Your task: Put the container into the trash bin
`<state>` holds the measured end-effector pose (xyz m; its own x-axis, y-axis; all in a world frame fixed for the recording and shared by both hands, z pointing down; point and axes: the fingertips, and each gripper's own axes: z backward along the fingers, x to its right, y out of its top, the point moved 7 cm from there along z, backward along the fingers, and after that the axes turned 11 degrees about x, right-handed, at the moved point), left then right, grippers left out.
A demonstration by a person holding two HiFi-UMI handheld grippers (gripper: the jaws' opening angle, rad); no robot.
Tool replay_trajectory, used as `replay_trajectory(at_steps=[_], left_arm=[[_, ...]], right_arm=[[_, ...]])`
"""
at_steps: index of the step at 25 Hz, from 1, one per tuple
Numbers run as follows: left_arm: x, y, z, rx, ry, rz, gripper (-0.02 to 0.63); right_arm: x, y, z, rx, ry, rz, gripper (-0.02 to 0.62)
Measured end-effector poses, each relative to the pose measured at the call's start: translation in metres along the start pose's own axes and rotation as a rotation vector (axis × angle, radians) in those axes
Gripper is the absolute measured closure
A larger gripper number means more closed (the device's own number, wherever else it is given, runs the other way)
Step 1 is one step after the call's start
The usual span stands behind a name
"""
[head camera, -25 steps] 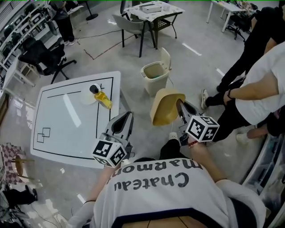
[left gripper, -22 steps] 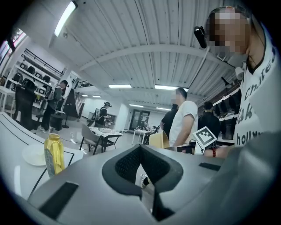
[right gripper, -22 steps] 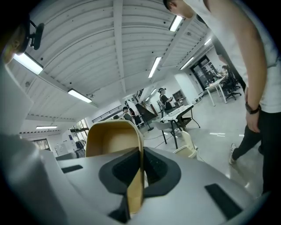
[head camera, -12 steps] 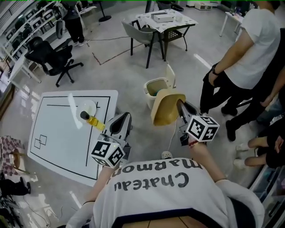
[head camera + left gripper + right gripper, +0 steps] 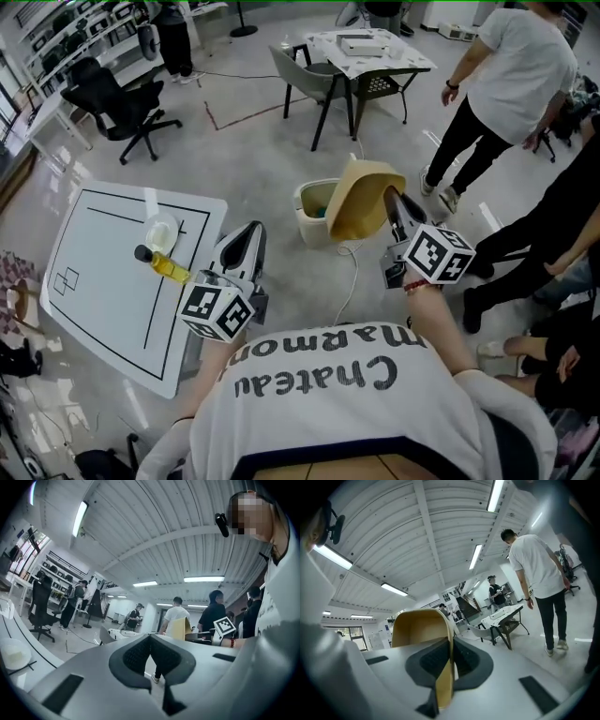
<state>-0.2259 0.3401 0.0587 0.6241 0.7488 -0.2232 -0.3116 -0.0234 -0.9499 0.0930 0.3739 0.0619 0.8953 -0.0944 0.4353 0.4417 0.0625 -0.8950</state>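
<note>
Right gripper (image 5: 391, 199) clamps the tan container (image 5: 359, 197) by its wall near the trash bin (image 5: 312, 214); left gripper (image 5: 247, 234) closed, empty.

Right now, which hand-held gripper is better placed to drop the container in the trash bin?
Right. The right hand-held gripper is shut on the container, by the trash bin. The left hand-held gripper is shut on nothing, beside the table.
</note>
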Motion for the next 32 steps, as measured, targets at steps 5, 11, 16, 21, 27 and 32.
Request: replay_trajectory(at_steps=[5,11,16,21,27,32], left_arm=[[0.001,0.001,-0.007,0.041,0.027,0.097,0.583],[-0.003,-0.004,-0.021,0.049,0.028,0.088,0.583],[-0.002,-0.016,-0.035,0.034,0.014,0.090,0.583],[0.002,-0.028,-0.048,0.008,0.001,0.088,0.583],[0.006,-0.038,-0.060,-0.017,-0.023,0.089,0.583],[0.010,-0.042,-0.066,-0.057,-0.036,0.088,0.583]], right_arm=[[0.009,0.003,-0.008,-0.006,0.018,-0.001,0.563],[0.023,-0.005,-0.005,-0.015,0.011,-0.004,0.563],[0.033,-0.010,0.000,-0.044,-0.002,-0.004,0.563],[0.046,-0.016,0.006,-0.073,-0.020,-0.003,0.563],[0.063,-0.013,0.012,-0.067,-0.066,-0.017,0.563],[0.078,-0.018,0.017,-0.069,-0.108,-0.052,0.563]])
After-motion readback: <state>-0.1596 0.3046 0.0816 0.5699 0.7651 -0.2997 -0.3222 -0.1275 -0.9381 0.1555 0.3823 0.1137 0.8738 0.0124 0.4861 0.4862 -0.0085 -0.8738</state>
